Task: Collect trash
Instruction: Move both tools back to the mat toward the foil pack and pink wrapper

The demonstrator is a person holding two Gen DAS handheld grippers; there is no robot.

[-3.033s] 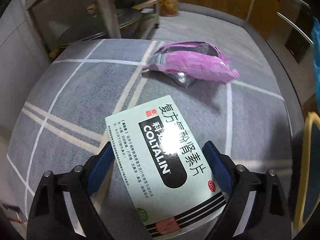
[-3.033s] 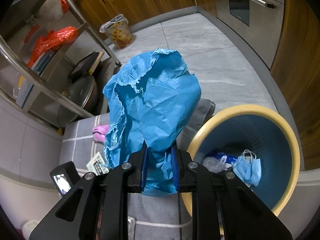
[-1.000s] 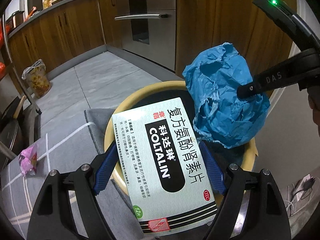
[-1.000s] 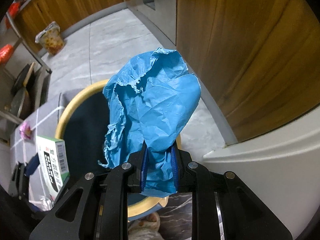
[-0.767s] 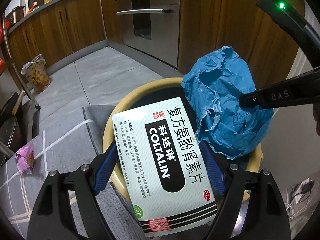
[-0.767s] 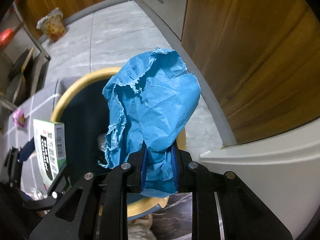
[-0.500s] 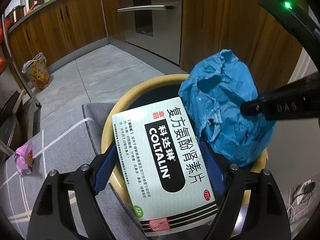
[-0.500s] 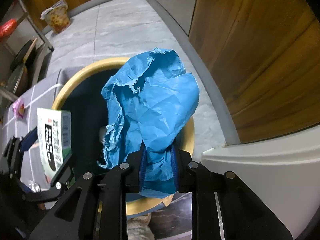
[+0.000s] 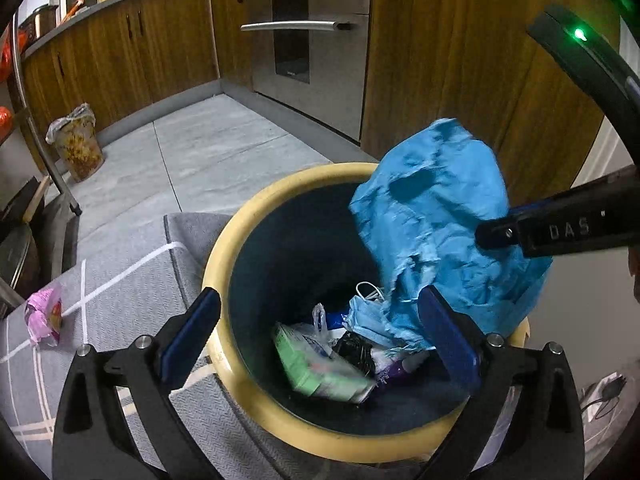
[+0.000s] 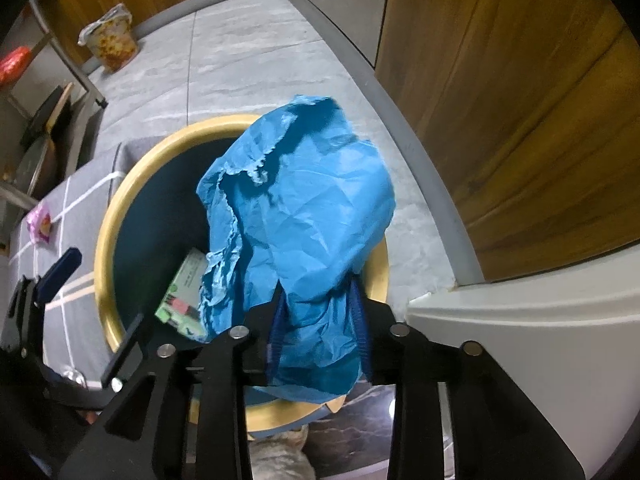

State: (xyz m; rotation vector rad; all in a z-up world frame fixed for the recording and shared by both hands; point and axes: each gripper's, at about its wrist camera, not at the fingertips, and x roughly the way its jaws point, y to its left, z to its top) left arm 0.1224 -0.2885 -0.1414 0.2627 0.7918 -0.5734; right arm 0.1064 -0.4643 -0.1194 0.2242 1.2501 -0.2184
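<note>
The dropping-in step is half done: the left gripper (image 9: 318,334) hangs with its fingers spread wide and empty, and below and ahead of them the flat green cardboard medicine box (image 9: 316,368) lies among soft, crumpled scraps at the bottom of the round bin (image 9: 256,396), whose rim is smooth and yellow. The right gripper (image 10: 318,330) pinches the lower edge of the crinkled blue paper wad (image 10: 304,216), which billows up ahead of its fingers over the bin's mouth. The next move, I judge, calls only for parting those fingers; a glossy pink wrapper (image 9: 42,316), well off to the left gripper's left on the woven grey mat (image 9: 116,268), remains to collect.
</note>
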